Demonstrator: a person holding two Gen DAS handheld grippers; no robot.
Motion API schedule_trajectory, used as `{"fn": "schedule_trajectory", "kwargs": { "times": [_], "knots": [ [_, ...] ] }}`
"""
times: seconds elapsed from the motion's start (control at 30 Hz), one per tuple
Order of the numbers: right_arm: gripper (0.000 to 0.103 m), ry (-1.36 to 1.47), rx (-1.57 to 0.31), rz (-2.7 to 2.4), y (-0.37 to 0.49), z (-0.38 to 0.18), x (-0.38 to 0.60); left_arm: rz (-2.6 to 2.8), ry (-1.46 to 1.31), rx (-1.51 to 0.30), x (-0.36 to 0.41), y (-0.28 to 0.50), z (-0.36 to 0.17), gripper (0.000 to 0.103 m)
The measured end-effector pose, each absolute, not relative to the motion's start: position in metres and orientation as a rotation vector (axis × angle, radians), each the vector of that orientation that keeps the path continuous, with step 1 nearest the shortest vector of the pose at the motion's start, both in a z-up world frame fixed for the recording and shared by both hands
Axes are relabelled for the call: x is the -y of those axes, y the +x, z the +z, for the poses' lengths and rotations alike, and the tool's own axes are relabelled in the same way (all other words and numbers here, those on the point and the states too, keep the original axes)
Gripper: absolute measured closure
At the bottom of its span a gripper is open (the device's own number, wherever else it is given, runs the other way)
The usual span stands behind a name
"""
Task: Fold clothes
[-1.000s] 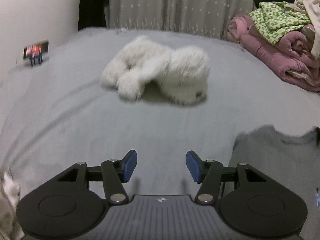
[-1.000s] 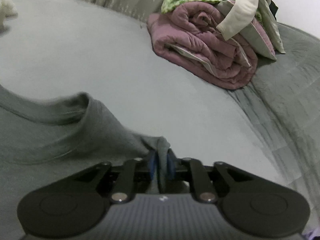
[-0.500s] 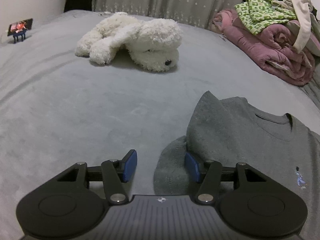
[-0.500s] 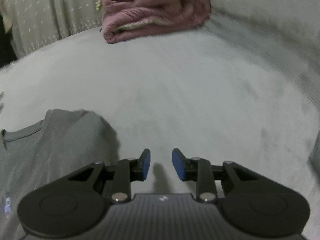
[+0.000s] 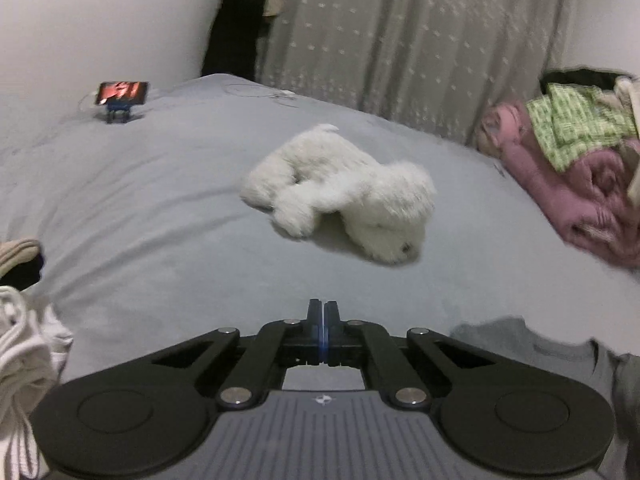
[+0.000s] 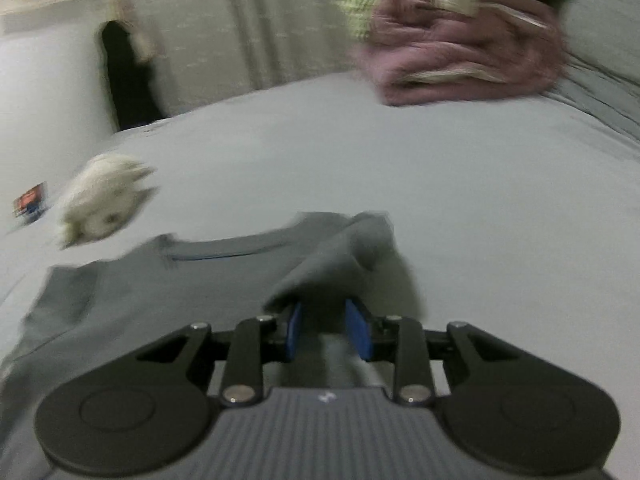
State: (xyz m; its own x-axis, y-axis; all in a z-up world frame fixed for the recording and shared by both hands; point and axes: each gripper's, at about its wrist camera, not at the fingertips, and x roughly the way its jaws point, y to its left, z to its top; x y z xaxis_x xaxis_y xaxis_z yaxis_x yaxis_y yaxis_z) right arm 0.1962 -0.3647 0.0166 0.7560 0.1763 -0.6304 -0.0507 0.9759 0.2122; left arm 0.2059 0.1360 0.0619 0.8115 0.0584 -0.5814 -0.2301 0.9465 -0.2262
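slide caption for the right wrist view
Right gripper, fingers apart, around a raised fold of the grey shirt on the bed.

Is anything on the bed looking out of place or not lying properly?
Yes. The grey T-shirt is not flat: its right shoulder is bunched up in a peak just ahead of the open right gripper. A white plush toy lies on its side mid-bed.

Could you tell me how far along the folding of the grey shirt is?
Early. The grey shirt lies mostly spread on the bed; no finished fold shows. In hand: the right gripper, open, straddles a raised sleeve. The left gripper is shut, holding nothing. The folding itself remains.
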Motion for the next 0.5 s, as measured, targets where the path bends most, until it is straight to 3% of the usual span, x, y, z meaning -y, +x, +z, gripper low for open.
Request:
{"fn": "schedule_trajectory", "kwargs": {
  "times": [0.2, 0.3, 0.5],
  "knots": [
    [0.074, 0.039, -0.701, 0.277, 0.185, 0.022, 0.329, 0.131, -0.299, -0.746, -0.136, 0.219, 0.024, 0.103],
    [0.068, 0.063, -0.663, 0.266, 0.170, 0.026, 0.342, 0.121, -0.278, -0.771, -0.127, 0.222, 0.014, 0.103],
    [0.067, 0.012, -0.688, 0.272, 0.171, 0.019, 0.337, 0.102, -0.268, -0.793, -0.120, 0.224, 0.005, 0.103]
  ]
}}
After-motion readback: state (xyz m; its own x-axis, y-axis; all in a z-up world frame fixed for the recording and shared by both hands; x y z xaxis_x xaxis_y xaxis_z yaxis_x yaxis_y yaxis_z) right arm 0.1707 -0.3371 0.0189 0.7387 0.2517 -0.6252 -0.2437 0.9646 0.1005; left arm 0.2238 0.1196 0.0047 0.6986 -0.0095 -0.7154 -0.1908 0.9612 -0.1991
